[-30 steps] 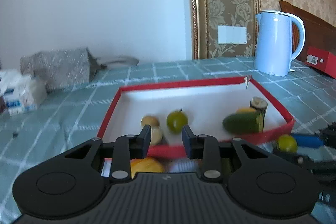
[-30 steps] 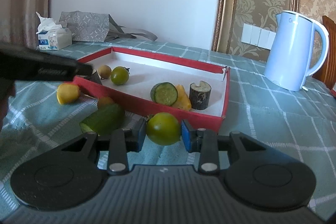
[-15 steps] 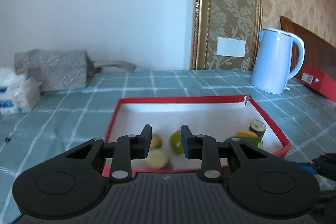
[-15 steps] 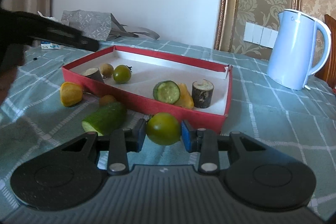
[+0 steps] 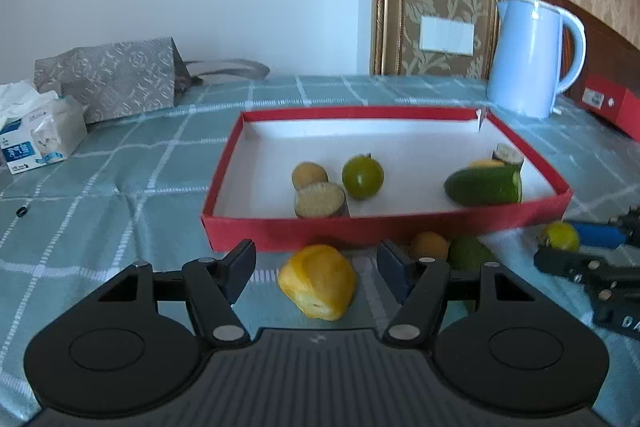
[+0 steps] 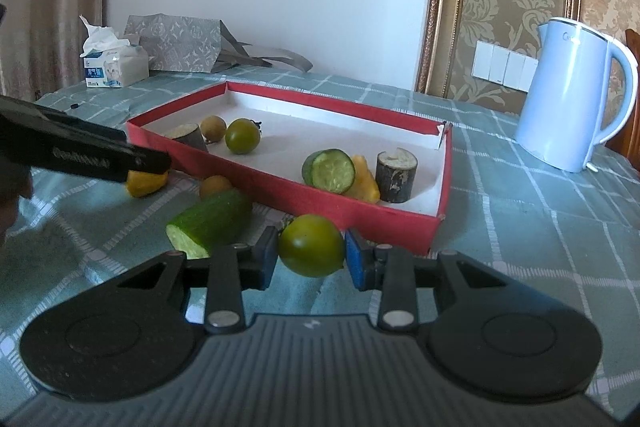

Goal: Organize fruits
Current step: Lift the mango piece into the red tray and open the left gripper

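A red tray (image 5: 384,227) (image 6: 280,183) on the checked cloth holds a green tomato (image 5: 362,177), a small brown fruit (image 5: 309,175), a cut stump piece (image 5: 320,201), a cucumber half (image 5: 484,185) and another stump (image 6: 396,171). My left gripper (image 5: 316,267) is open, with a yellow fruit (image 5: 318,281) on the cloth between its fingers. My right gripper (image 6: 312,255) is shut on a green tomato (image 6: 312,251), just in front of the tray. A cucumber piece (image 6: 212,221) and a small orange fruit (image 6: 215,185) lie outside the tray.
A pale blue kettle (image 5: 532,63) (image 6: 576,95) stands at the back right. A tissue pack (image 5: 36,131) and a grey bag (image 5: 116,75) sit at the back left. A red box (image 5: 608,103) is at the far right.
My left gripper has pulled back from over the tray, dropped towards the cloth and opened around the yellow fruit. My right gripper still holds the green tomato in about the same place.
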Tool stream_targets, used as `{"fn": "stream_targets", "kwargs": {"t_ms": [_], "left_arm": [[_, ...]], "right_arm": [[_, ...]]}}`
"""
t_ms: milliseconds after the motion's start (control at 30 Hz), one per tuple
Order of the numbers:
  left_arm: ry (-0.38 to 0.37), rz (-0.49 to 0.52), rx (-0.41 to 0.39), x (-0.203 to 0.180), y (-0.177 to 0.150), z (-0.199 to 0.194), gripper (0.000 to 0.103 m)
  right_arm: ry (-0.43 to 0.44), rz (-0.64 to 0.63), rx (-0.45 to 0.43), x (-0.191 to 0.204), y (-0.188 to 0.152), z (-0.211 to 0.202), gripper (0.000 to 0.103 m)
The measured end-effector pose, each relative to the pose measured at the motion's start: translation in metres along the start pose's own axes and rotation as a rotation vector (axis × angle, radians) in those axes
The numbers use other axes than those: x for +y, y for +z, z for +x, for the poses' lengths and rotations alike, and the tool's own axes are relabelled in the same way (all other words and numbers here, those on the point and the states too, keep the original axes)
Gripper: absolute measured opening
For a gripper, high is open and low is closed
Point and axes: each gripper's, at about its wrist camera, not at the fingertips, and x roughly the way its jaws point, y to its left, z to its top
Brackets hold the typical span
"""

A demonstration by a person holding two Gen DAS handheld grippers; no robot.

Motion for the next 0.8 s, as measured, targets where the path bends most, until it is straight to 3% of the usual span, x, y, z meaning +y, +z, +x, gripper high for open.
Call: {"fn": "stream_targets", "kwargs": {"t_ms": [67, 133, 400, 567, 800], "left_arm": [[-0.009, 0.002, 0.027, 0.000, -0.003, 0.005, 0.064], [-0.011, 0.005, 0.044, -0.001, -0.006, 0.008, 0.045], [0.017, 0.051, 0.012, -0.008, -0.010, 0.007, 0.041], [0.032, 0.043, -0.101, -0.009, -0.005, -0.015, 0.041], [0.025, 0.064, -0.139, -0.021, 0.017, -0.010, 0.041]], "right_arm": [[-0.002, -0.002, 0.000, 0.000, 0.000, 0.000, 0.034], [0.000, 0.001, 0.001, 0.000, 0.000, 0.000, 0.034], [-0.004, 0.009, -0.001, -0.001, 0.000, 0.000, 0.034], [-0.002, 0.008, -0.002, -0.001, 0.000, -0.001, 0.034], [0.000, -0.004, 0.005, 0.002, -0.001, 0.001, 0.034]]}}
